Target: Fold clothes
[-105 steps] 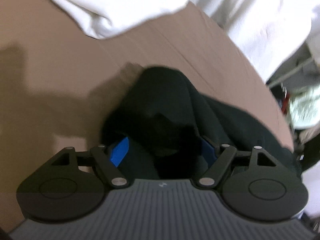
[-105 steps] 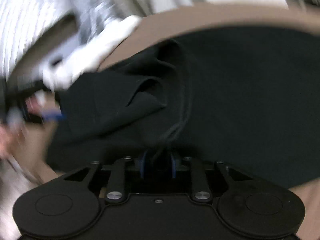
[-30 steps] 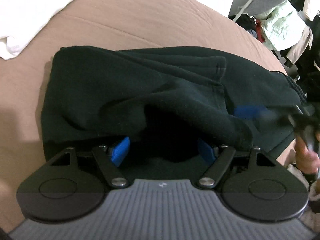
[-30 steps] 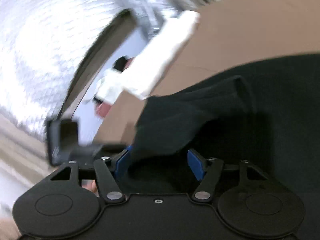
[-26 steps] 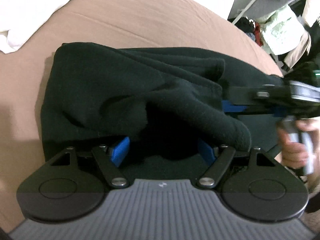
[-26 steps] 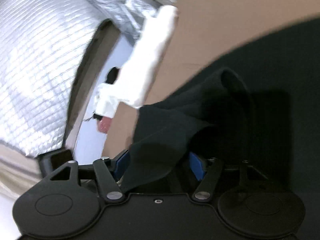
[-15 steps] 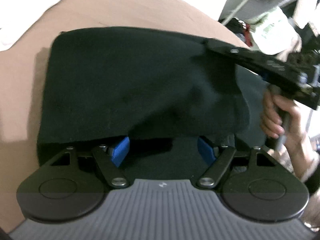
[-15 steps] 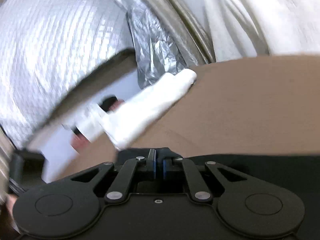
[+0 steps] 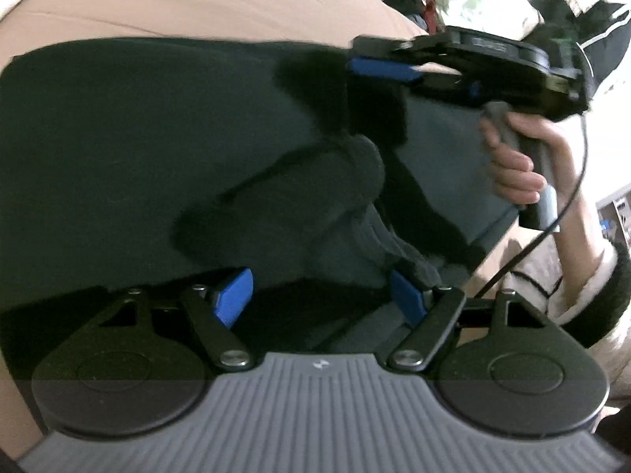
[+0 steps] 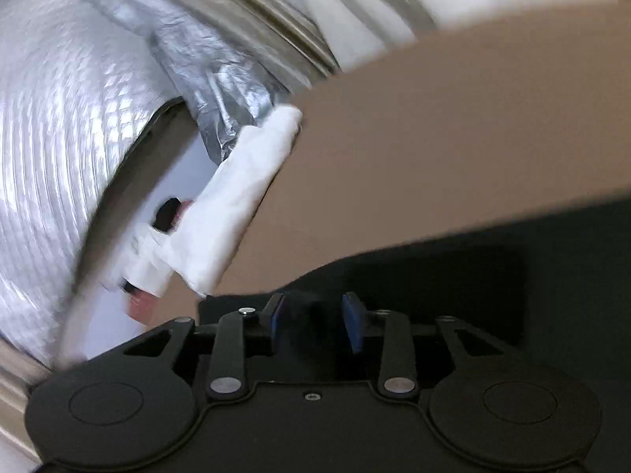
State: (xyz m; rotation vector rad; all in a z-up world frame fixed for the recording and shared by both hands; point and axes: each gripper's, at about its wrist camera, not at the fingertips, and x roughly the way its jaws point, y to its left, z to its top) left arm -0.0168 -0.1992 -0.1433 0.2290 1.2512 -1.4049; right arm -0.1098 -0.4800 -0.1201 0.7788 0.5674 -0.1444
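Tan cloth covers the worktop (image 9: pixel 205 4), and a dark garment (image 9: pixel 138 138) lies spread across most of it, with a rumpled fold of fabric rising toward the near edge. Seen from the left wrist, the left gripper (image 9: pixel 321 291) stands wide, its blue pads (image 9: pixel 233 295) apart on either side of that raised fold, not pinching it. Farther right in the same view, the right gripper (image 9: pixel 378 69) reaches in over the far edge of the garment, held by a hand (image 9: pixel 516 157) wrapped around its grey handle; a cable hangs beside the wrist. From the right wrist, the right gripper (image 10: pixel 313 321) shows its blue pads parted by a narrow gap above dark cloth, with nothing clearly caught between them. Beyond the garment's edge, a folded white cloth (image 10: pixel 240 205) lies at the worktop's far left border, against a blurred silvery quilted backdrop (image 10: pixel 59 138).
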